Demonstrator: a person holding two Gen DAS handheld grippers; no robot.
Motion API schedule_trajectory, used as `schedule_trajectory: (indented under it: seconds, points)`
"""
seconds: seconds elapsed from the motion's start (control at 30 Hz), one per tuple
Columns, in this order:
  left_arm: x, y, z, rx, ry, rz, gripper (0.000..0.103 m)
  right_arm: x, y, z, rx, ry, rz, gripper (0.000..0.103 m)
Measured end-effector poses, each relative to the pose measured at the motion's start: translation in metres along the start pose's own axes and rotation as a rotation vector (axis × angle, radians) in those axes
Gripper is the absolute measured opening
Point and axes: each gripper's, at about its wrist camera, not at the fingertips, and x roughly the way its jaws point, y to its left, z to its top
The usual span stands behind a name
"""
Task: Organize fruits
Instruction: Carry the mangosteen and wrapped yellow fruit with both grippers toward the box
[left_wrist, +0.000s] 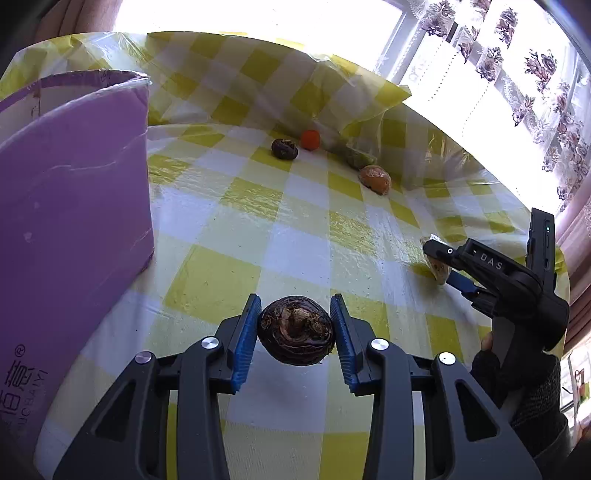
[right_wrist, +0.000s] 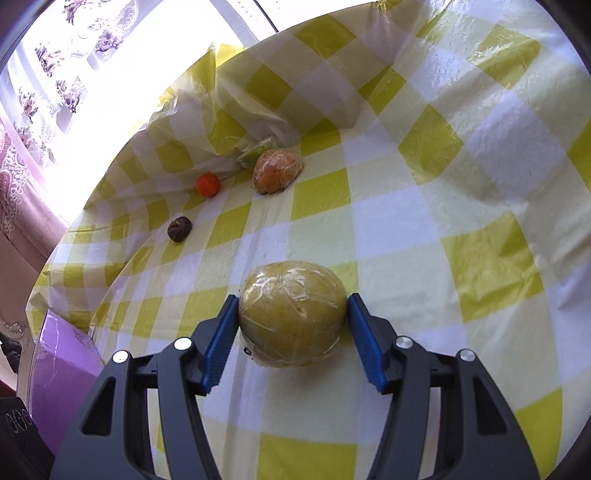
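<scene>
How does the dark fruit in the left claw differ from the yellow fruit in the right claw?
The dark brown fruit looks rough and bare; the yellow fruit is smooth and wrapped in clear film. The yellow one also spreads the right claw wider than the dark one spreads the left claw. Both are roundish and gripped between blue pads.

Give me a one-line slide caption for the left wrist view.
Left gripper shut on a dark brown fruit above the yellow-checked tablecloth, purple box alongside.
</scene>
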Motion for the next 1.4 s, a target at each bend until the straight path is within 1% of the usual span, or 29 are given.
schedule_trajectory:
  seconds: [0.07, 0.13, 0.2, 0.3, 0.5, 0.77, 0.97, 1.07, 1.1, 1.17, 1.3, 1.4]
  points:
    - [-0.004, 0.003, -0.002, -0.001, -0.003, -0.006, 0.037, -0.015, 0.011, -0.02, -0.02, -0.027, -0.022, 0.06]
    - [-0.007, 0.006, -0.004, 0.0, -0.003, -0.01, 0.037, -0.028, 0.017, -0.039, -0.001, -0.045, -0.002, 0.06]
    - [-0.009, 0.007, -0.006, 0.009, -0.001, -0.008, 0.037, -0.037, 0.025, -0.058, -0.003, -0.036, 0.013, 0.06]
    - [-0.016, 0.01, -0.009, 0.021, -0.013, 0.005, 0.037, -0.052, 0.041, -0.082, -0.053, -0.041, 0.014, 0.06]
    - [-0.031, 0.021, -0.017, 0.017, -0.03, 0.029, 0.037, -0.07, 0.061, -0.116, -0.118, -0.014, 0.043, 0.06]
    - [-0.049, 0.025, -0.028, 0.052, -0.065, 0.058, 0.037, -0.085, 0.084, -0.144, -0.189, -0.011, 0.071, 0.06]
    - [-0.066, 0.024, -0.035, 0.083, -0.116, 0.083, 0.037, -0.091, 0.093, -0.151, -0.218, -0.024, 0.094, 0.06]
    - [-0.089, 0.025, -0.037, 0.092, -0.194, 0.106, 0.037, -0.101, 0.095, -0.152, -0.206, -0.072, 0.149, 0.06]
    - [-0.099, 0.024, -0.037, 0.102, -0.231, 0.117, 0.037, -0.104, 0.099, -0.153, -0.22, -0.092, 0.151, 0.06]
    - [-0.12, 0.023, -0.037, 0.12, -0.311, 0.139, 0.037, -0.112, 0.111, -0.156, -0.271, -0.143, 0.158, 0.06]
    - [-0.166, 0.023, -0.04, 0.135, -0.48, 0.19, 0.037, -0.133, 0.138, -0.162, -0.342, -0.263, 0.234, 0.06]
    - [-0.2, 0.027, -0.041, 0.137, -0.605, 0.238, 0.037, -0.148, 0.165, -0.168, -0.426, -0.352, 0.276, 0.06]
